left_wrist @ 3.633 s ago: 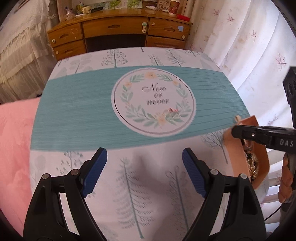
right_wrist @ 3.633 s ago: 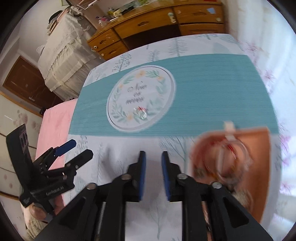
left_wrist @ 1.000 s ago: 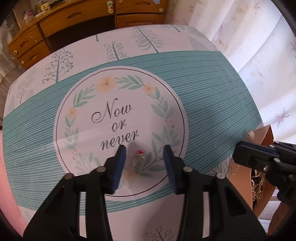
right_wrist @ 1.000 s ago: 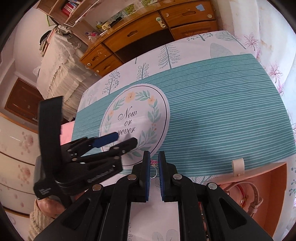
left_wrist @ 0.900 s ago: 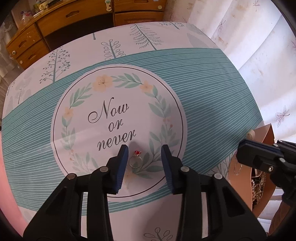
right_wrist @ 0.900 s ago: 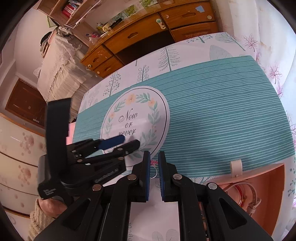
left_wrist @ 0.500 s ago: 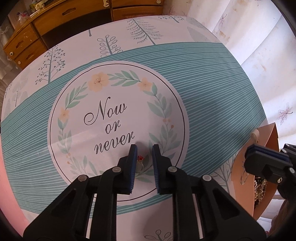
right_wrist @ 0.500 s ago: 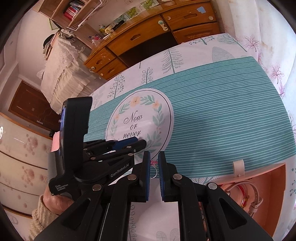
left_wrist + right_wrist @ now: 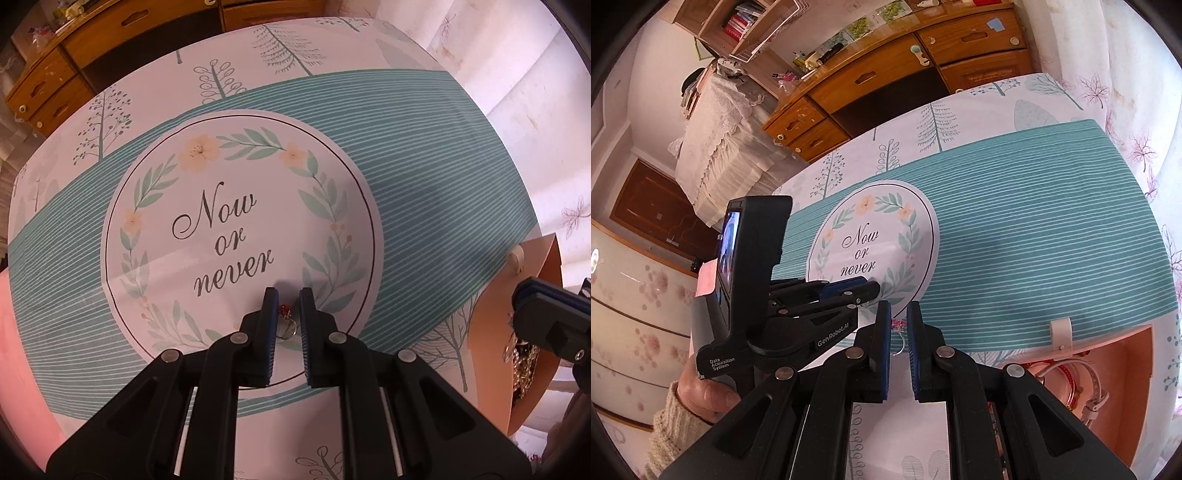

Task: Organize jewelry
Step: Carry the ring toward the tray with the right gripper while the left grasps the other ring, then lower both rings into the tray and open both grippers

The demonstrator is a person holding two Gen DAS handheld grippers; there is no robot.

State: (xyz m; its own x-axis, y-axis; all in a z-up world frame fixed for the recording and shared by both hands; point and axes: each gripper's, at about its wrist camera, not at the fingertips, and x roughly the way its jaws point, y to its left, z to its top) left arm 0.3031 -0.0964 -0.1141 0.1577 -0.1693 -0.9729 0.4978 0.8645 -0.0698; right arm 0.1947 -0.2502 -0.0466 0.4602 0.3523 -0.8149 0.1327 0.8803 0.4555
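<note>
A silver ring with a red stone [image 9: 286, 320] sits between the fingers of my left gripper [image 9: 287, 295], which is shut on it at the lower edge of the white "Now or never" circle [image 9: 236, 229] of the tablecloth. My right gripper [image 9: 898, 308] is shut on a second silver ring with a pink stone [image 9: 898, 328] and holds it above the table's near edge. The left gripper [image 9: 866, 286] also shows in the right wrist view, low over the circle. An orange jewelry box [image 9: 1123, 373] stands open at the right with bracelets [image 9: 1071, 380] inside.
The table has a teal striped cloth [image 9: 424, 206] with tree prints. A wooden desk with drawers [image 9: 886, 81] stands beyond its far edge. A curtain [image 9: 524, 74] hangs to the right. A pink surface [image 9: 22, 350] lies to the left. The box [image 9: 517, 332] holds gold chains [image 9: 522, 365].
My left gripper has moved down to the ring on the circle and its fingers have closed around it. My right gripper has stayed shut on its own ring, shifting only slightly.
</note>
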